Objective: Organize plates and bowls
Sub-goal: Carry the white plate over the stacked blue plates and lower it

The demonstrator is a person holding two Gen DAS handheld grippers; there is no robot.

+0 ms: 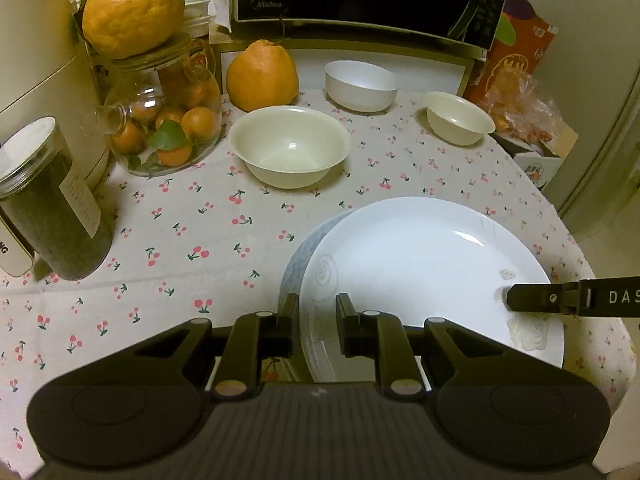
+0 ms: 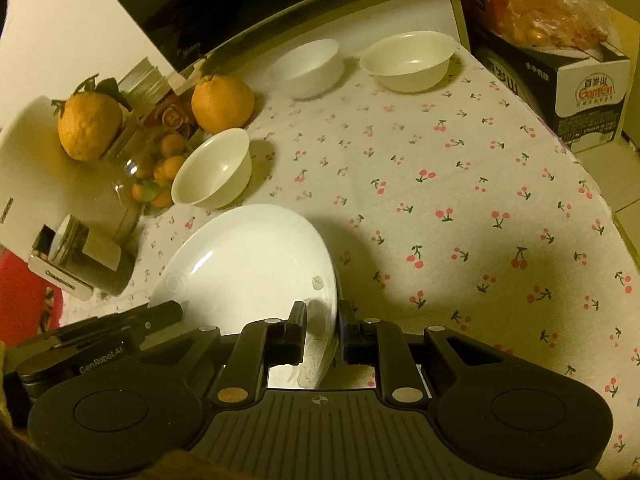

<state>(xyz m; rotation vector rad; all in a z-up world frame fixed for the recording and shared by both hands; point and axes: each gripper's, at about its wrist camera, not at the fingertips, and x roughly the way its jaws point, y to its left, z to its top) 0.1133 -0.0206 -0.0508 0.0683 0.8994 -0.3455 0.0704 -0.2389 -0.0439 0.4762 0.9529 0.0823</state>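
The left gripper (image 1: 318, 308) is straddling the near rim of the round white ceramic plate (image 1: 420, 272), jaws narrowed around it. The right gripper (image 2: 322, 316) is pinching the opposite rim, keeping the plate level, probably. It is sitting over a second plate (image 1: 304, 248) (apparently stacking). Three cream bowls are waiting beyond on the cherry-print tablecloth (image 1: 180, 232).

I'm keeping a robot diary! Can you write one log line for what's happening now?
left gripper: around plates' rim | right gripper: around plates' rim | bowls: three, separate, unstacked
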